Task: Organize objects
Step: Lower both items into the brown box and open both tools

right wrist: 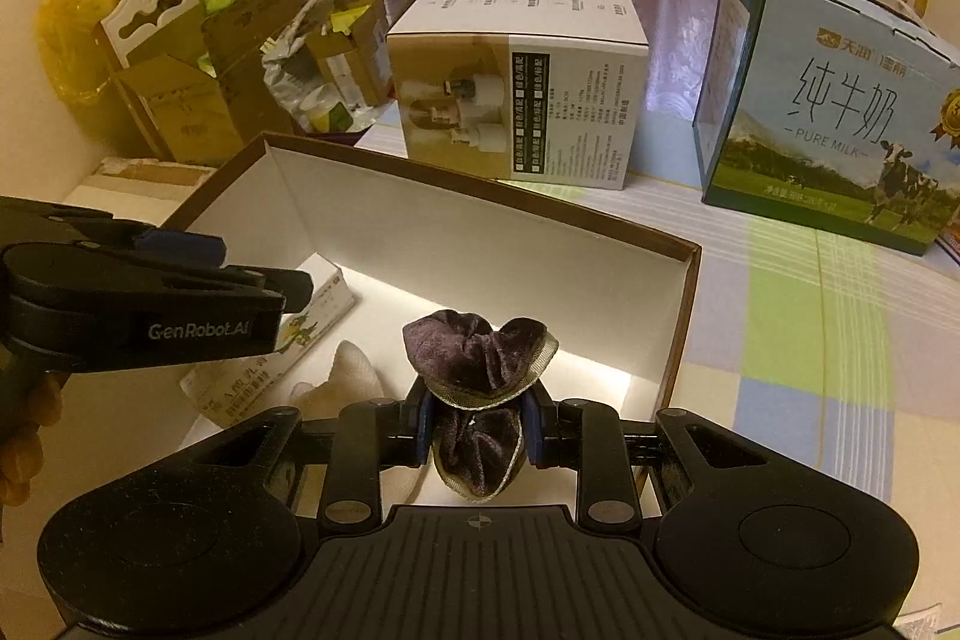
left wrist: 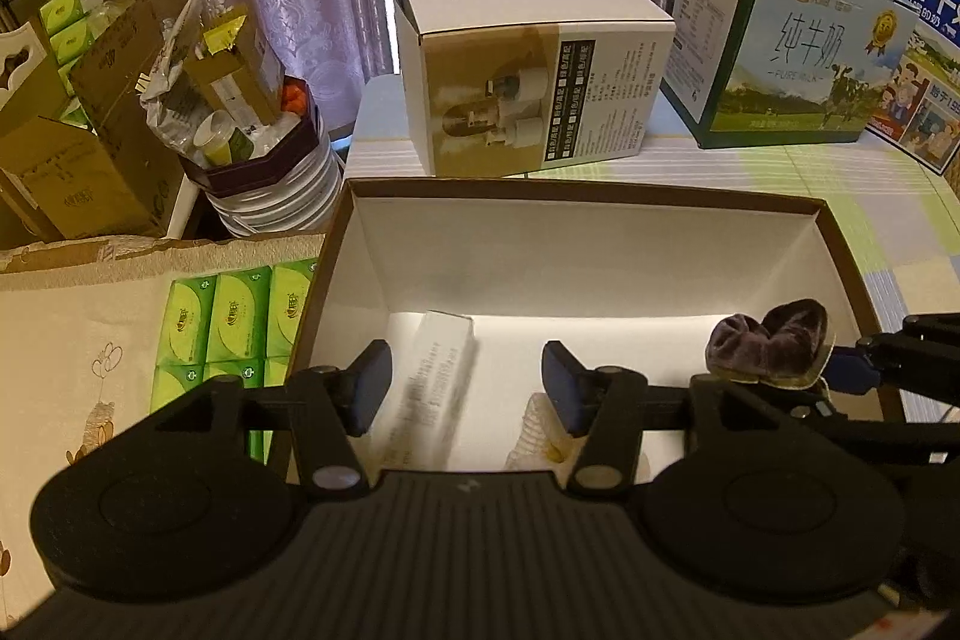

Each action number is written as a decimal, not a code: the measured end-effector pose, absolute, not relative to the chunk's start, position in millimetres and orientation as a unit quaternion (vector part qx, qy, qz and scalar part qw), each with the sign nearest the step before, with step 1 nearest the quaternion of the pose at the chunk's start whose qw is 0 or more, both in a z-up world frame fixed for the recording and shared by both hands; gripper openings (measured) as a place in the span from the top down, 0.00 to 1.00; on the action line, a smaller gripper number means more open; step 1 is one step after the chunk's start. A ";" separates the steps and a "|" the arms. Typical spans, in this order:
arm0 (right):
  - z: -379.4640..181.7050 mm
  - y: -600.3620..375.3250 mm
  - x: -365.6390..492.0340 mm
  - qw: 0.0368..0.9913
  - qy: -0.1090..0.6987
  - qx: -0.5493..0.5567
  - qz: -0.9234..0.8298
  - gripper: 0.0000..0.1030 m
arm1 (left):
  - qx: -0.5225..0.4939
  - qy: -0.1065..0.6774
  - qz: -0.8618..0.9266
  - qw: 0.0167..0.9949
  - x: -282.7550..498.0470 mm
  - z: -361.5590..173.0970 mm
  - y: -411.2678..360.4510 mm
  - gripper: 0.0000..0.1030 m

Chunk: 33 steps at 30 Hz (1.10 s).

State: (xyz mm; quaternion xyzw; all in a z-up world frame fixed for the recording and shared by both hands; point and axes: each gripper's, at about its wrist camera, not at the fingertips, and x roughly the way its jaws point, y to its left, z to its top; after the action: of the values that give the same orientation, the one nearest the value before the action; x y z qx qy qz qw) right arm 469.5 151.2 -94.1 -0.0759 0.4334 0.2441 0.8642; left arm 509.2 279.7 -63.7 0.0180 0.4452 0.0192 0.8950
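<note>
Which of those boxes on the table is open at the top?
The brown-rimmed box nearest the grippers: lidless, showing its white inside. The white carton and milk carton behind it are closed.

The milk carton reads "PURE MILK"; the left gripper reads "GenRobot.AI".

The left tool has its jaws spread wide apart – nothing is between them. The right tool has its jaws closed tightly – a scrunchie is pinched between.
</note>
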 end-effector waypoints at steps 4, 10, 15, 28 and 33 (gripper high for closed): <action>-94.0 151.1 469.6 0.866 0.428 -0.073 0.247 0.75 | 0.017 0.447 0.018 0.894 507.3 -64.7 282.3 0.50; -90.8 151.5 465.8 0.874 0.410 -0.073 0.249 0.49 | 0.012 0.445 0.019 0.895 499.0 -63.4 285.8 0.41; -88.3 148.5 458.9 0.877 0.397 -0.076 0.259 0.39 | 0.008 0.442 0.017 0.897 488.2 -59.8 288.5 0.32; -77.5 132.6 439.4 0.879 0.394 -0.063 0.262 0.32 | -0.006 0.432 0.016 0.902 455.7 -45.0 291.9 0.17; -67.7 125.1 426.8 0.881 0.387 -0.056 0.265 0.32 | -0.012 0.426 0.019 0.905 441.8 -36.6 291.5 0.16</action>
State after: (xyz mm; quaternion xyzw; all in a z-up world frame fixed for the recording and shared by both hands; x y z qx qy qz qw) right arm 426.8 125.1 -67.7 -0.0562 0.3874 0.2652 0.8812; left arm 441.8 291.5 -36.6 -0.0121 0.4258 0.0193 0.9045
